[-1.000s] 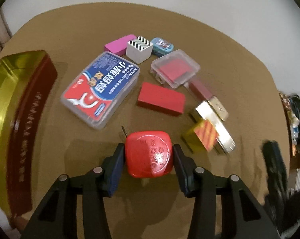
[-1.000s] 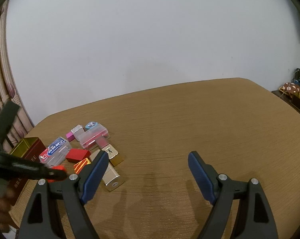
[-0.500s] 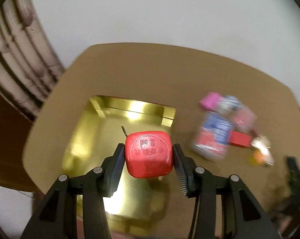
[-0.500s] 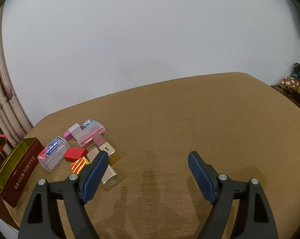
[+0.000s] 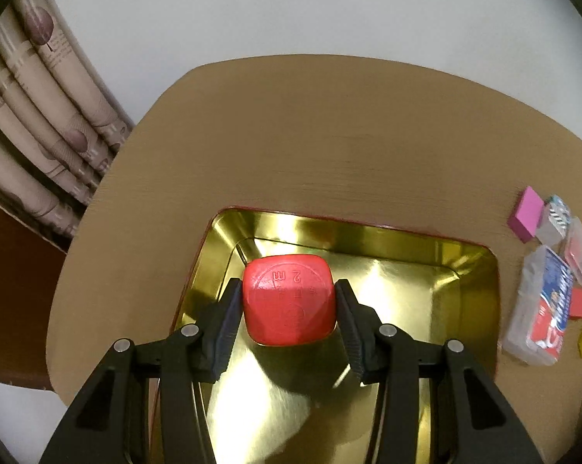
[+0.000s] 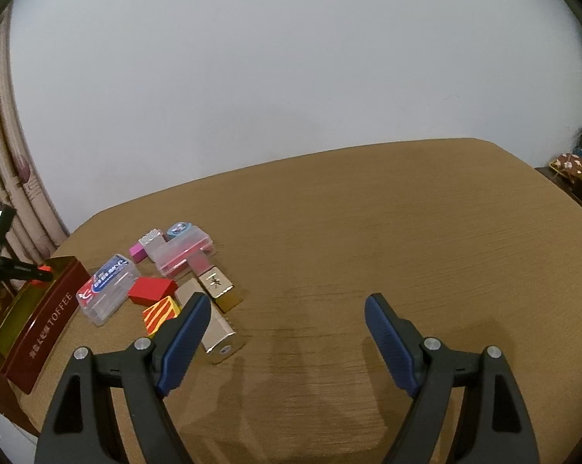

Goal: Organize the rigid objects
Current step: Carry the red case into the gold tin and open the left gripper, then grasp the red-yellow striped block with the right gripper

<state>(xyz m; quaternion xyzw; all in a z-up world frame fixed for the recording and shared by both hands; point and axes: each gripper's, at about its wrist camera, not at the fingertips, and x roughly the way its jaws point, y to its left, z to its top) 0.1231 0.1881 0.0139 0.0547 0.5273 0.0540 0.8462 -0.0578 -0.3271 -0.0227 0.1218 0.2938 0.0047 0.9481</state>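
- Red tape-measure case (image 5: pixel 289 299), rounded and square, with "2 m" moulded into its face, sits clamped between the two dark fingers (image 5: pixel 223 324) of the left gripper (image 5: pixel 287 309), one pad on each side of it.
- Below the case lies the gold tin (image 5: pixel 461 297), a shiny open box with a dark red outer wall; the case is over the tin's left part, and whether it touches the tin's floor I cannot tell.
- In the right wrist view the tin (image 6: pixel 45 321) shows its red side, printed "TOFFEE", at the left edge of the desk (image 6: pixel 368 239).
- Right of the tin is the cluster of small things: a clear card box (image 6: pixel 107 288) with a blue and red label just beside the tin, then a red block (image 6: pixel 151 290) touching it, and a red and yellow striped cube (image 6: pixel 160 313) in front of that block.
- Further from the tin sit a pink block (image 6: pixel 137 251), a white patterned cube (image 6: pixel 151 239), a small blue tin (image 6: pixel 178 229) and a clear case (image 6: pixel 180 255) with something red inside, all close together.
- Two gold bars (image 6: pixel 218 288) lie at the cluster's side away from the tin.
- The right gripper (image 6: pixel 287 332) hovers over bare desk, well apart from the tin, its blue-padded fingers (image 6: pixel 387 344) wide apart and holding nothing.
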